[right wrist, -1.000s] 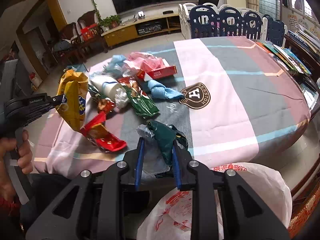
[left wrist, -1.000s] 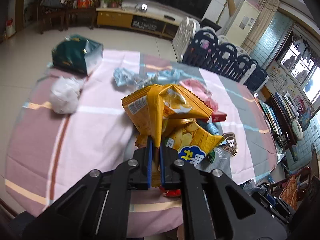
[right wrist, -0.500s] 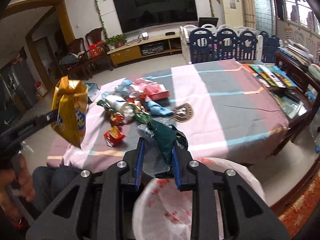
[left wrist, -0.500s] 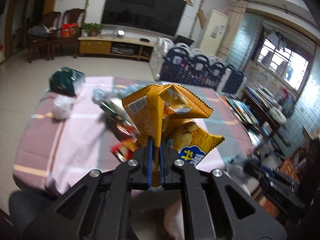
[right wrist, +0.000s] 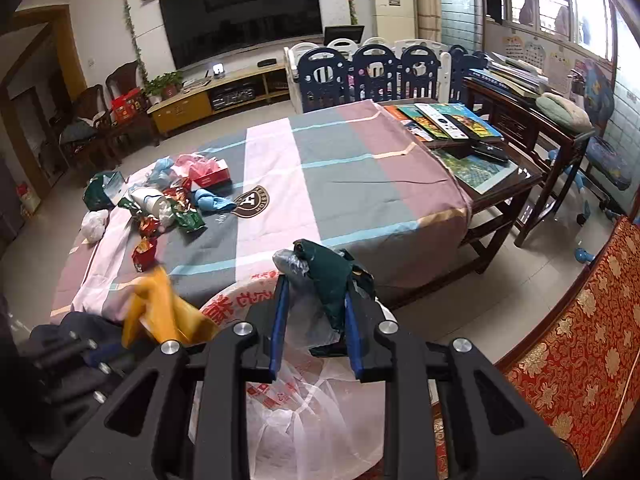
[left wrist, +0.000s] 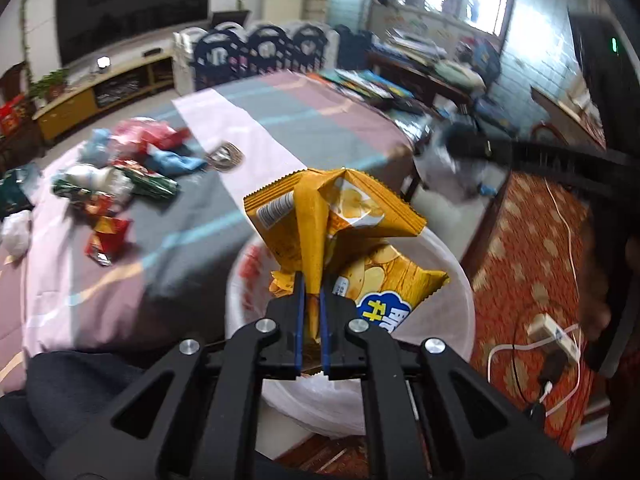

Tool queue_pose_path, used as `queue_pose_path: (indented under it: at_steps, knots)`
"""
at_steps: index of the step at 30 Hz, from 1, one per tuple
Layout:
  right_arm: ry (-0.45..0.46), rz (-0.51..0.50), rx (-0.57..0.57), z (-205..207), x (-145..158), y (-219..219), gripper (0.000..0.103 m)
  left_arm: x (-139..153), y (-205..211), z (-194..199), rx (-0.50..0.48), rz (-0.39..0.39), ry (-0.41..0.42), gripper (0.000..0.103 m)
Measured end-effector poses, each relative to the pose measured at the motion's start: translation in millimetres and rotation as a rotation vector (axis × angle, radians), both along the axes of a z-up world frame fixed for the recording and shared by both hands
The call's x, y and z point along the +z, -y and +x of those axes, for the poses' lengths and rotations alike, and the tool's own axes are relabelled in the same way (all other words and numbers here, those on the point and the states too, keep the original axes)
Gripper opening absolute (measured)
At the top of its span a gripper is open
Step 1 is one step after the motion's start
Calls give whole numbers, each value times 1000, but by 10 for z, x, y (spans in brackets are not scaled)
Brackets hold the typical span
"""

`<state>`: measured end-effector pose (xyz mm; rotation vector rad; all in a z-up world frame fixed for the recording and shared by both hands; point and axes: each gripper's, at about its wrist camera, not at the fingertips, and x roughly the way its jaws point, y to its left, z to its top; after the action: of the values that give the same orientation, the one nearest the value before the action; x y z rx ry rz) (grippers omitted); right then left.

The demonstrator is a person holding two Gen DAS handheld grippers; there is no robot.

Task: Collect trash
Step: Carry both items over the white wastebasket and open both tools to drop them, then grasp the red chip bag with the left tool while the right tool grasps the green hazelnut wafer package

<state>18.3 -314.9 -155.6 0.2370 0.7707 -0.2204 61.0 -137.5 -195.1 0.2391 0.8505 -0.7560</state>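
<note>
The yellow chip bag point(left wrist: 340, 236) hangs over the mouth of the white trash bag point(left wrist: 460, 280), clamped between the left tongs point(left wrist: 311, 300), so I judge it is about to be dropped in. The right tongs point(right wrist: 316, 300) are closed on a green wrapper point(right wrist: 332, 276) over the same bag. Many wrappers point(right wrist: 168, 208) remain on the desk point(right wrist: 340, 184).

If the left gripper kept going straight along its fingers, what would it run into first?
Probably the white trash bag just beyond the left gripper, which is shut on the yellow chip bag; the bag's mouth lies directly ahead, though depth is uncertain.
</note>
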Motion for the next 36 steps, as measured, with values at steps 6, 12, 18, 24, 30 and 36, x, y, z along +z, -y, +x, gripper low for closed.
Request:
queue_pose_path:
  at_steps: [6,12,18,24,30,36]
  knots:
    - [0,14,-9,-37,-24,68,26,-361,257,-90,-90,58,-57,9]
    - [-58,41,0,-8,-221,49,27,-444,290,-114,-102,62,-53,52]
    - [-107,60,20,27,-347,-64,39,-333,86,-27,-11,24,-27,71]
    - [-88,61,23,24,-321,-154,75,-167,-447,376,274,-27,28,72]
    - [-94,70,35,126,-385,-228,75,-217,-1085,1034,529,-77,-28,72]
    - [-147,81,55,355,-610,-340,75,-563,-1398,1913,650,-51,-149,86]
